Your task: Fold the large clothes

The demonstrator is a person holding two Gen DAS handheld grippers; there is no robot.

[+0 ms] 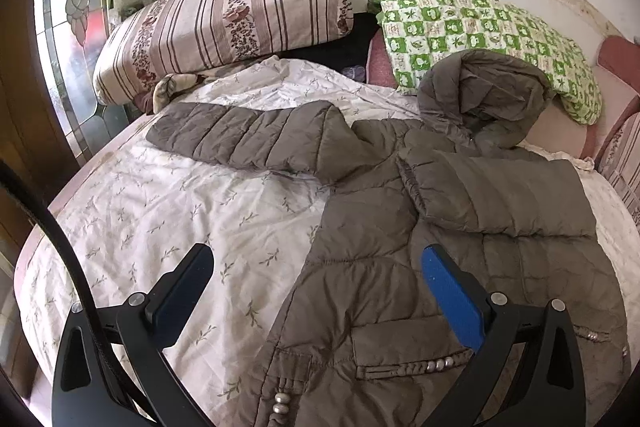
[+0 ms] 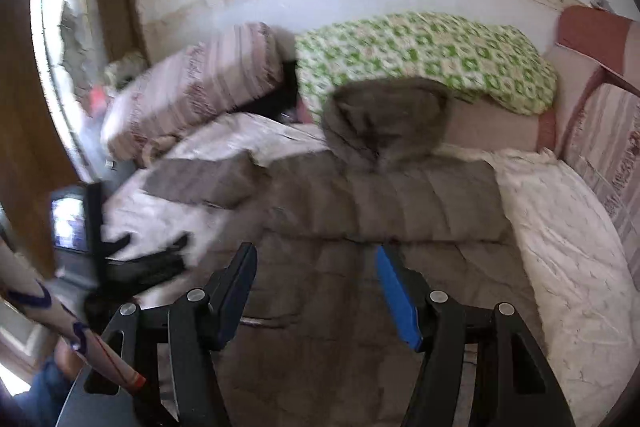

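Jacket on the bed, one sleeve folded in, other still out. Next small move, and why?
Probably take the left gripper, open and empty, to the outstretched sleeve and fold it over the jacket body. The other sleeve already lies across the chest; the right gripper is open too.

You see a grey-brown quilted coat [image 1: 420, 227], a white sprigged sheet [image 1: 180, 219], a striped floral pillow [image 1: 224, 23], and a green-checked pillow [image 1: 472, 27].

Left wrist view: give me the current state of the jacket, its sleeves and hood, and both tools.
Padded jacket: spread flat on the bed sheet.
Far sleeve: stretched out sideways, unfolded.
Near sleeve: folded across the body.
Hood: bunched against the green checked pillow.
Left tool: open, empty.
Right tool: open, empty, above the jacket.
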